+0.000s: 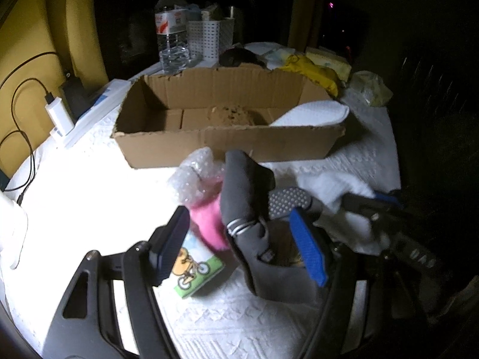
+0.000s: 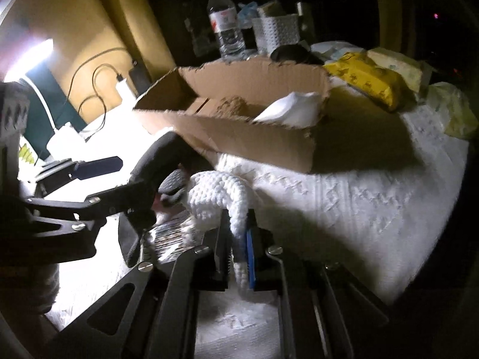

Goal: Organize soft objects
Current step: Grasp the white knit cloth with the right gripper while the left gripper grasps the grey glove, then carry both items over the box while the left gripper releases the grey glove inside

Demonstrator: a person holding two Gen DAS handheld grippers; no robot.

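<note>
Centrally, open brown cardboard box on white textured cloth holds folded white cloth. Right gripper pinches white knitted piece. Left gripper spread around grey slipper. Pink fluffy item appears in left view only.

Yellow wall, dark room beyond, harshly lit white textured tablecloth
</note>
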